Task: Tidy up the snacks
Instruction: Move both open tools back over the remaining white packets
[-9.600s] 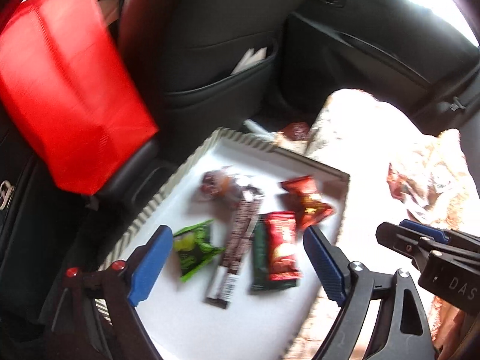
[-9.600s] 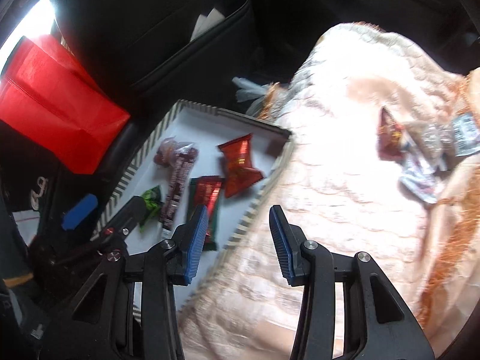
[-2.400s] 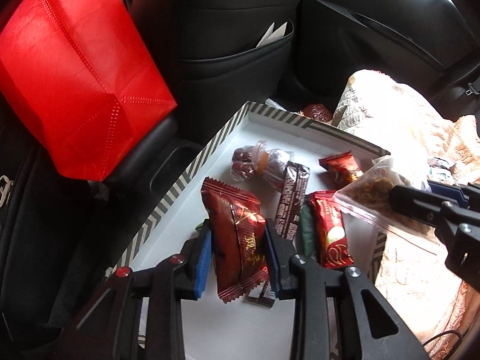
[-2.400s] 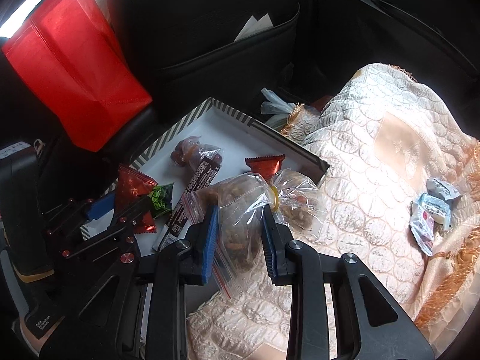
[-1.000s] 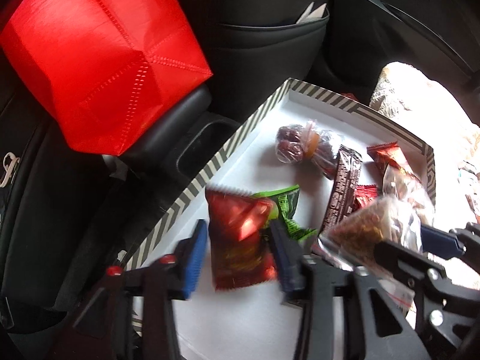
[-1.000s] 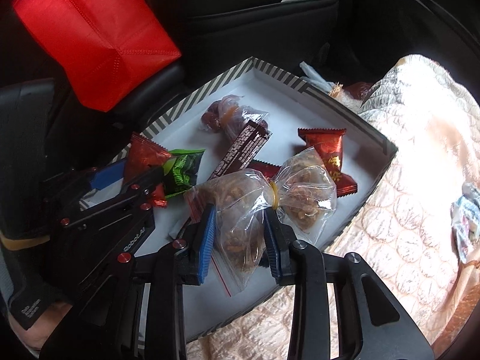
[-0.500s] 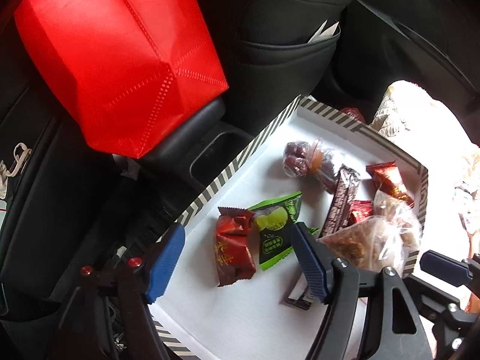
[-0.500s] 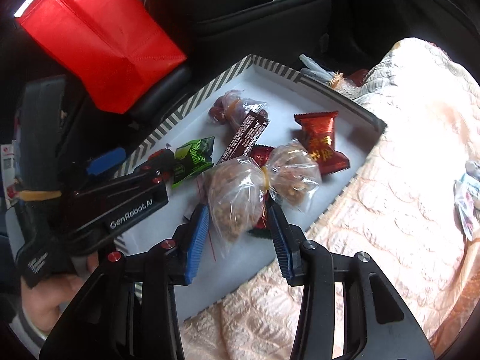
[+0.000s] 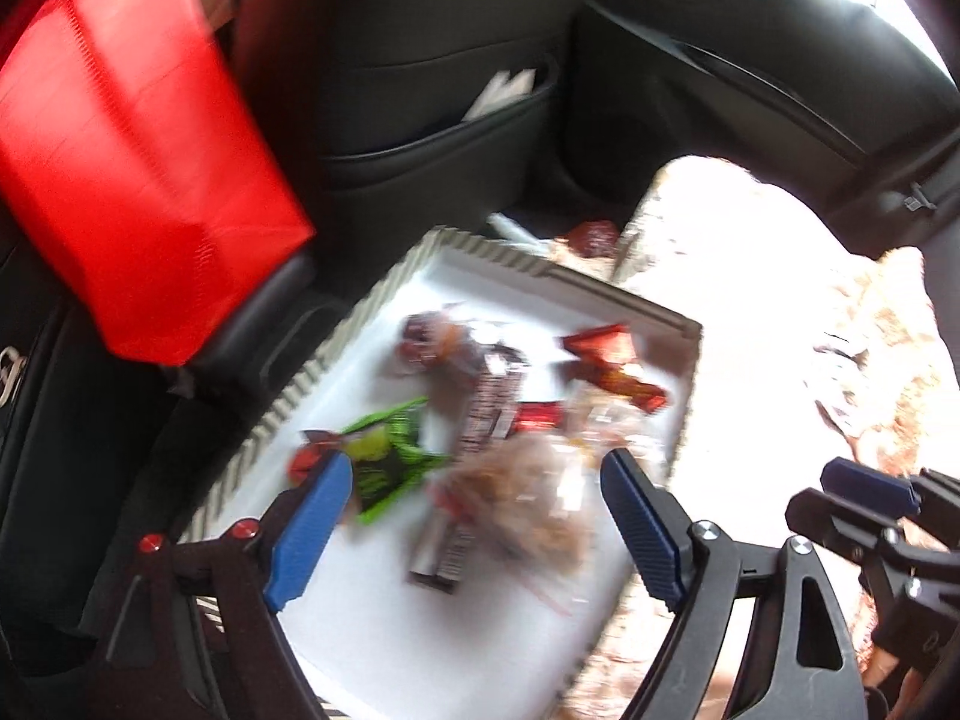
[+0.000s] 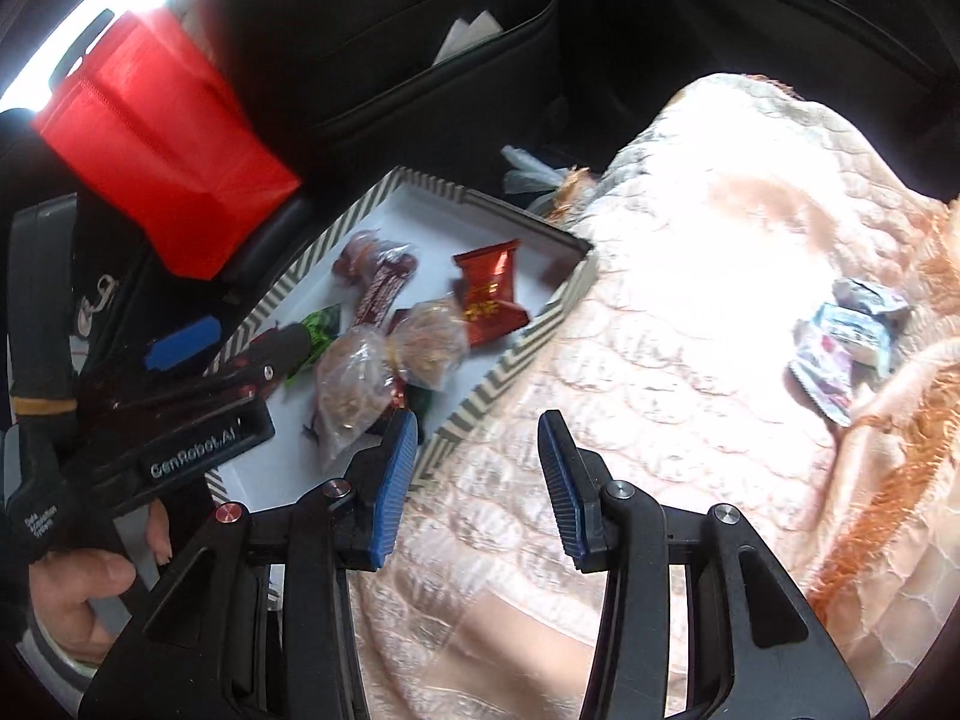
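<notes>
Right wrist view: striped tray [image 10: 480, 387] with nut bag [image 10: 360, 384] and red packet [image 10: 489, 294]; left claw [image 9: 468, 525] opening, right claw [image 10: 477, 471] wide, both empty.

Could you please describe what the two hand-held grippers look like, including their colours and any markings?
Each hand-held gripper, left and right, is a black plastic frame with two fingers carrying ribbed blue pads and silver pivot screws; the left also has red ones. White "GenRobot.AI" lettering marks the left one's side.

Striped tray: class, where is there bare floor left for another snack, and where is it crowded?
The tray is bare at its far corner beyond the date bag and along its near end. The middle is crowded around the nut bag, green packet and red packet.
</notes>
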Motion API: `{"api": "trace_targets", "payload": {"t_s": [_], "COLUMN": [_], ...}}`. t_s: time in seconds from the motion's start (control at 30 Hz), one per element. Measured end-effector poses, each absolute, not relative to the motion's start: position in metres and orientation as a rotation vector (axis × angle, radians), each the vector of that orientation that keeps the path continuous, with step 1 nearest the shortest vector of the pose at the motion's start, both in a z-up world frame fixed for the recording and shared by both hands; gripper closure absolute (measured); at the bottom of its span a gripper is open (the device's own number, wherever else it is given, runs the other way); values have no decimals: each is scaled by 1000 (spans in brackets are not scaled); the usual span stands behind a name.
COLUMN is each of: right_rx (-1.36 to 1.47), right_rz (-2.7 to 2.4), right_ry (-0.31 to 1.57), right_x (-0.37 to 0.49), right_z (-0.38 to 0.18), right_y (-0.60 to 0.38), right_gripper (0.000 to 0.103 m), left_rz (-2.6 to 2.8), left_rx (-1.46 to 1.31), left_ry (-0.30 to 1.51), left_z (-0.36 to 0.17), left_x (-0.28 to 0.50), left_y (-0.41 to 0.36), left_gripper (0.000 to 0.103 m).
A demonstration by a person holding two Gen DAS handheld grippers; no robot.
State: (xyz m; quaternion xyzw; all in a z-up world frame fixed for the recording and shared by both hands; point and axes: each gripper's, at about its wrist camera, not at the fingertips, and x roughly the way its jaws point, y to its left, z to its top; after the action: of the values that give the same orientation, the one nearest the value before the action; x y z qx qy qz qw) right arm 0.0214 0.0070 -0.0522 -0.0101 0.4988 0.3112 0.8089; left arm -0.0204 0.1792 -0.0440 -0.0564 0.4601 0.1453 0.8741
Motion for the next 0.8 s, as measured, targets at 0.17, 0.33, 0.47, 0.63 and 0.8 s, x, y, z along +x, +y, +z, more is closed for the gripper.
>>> {"api": "trace_targets", "payload": {"t_s": [0.17, 0.33, 0.47, 0.63, 0.8], "right_rx": [8, 36, 66, 121, 240], "right_rz": [622, 557, 492, 403, 328], "right_ry": [1037, 1016, 1004, 987, 987], "right_x": [23, 28, 37, 54, 70], "right_z": [-43, -39, -39, -40, -47], "right_y": [-28, -68, -100, -140, -183], "right_gripper": [61, 61, 61, 61, 61], "left_rz": [229, 160, 103, 29, -22], "left_rx": [-85, -44, -19, -4, 0], "left_ry": [964, 978, 990, 1025, 1068], "left_z": [-40, -40, -41, -48, -60], "left_x": [-13, -1, 10, 32, 58], "left_y": [143, 107, 81, 49, 20], "left_gripper": [14, 14, 14, 13, 13]}}
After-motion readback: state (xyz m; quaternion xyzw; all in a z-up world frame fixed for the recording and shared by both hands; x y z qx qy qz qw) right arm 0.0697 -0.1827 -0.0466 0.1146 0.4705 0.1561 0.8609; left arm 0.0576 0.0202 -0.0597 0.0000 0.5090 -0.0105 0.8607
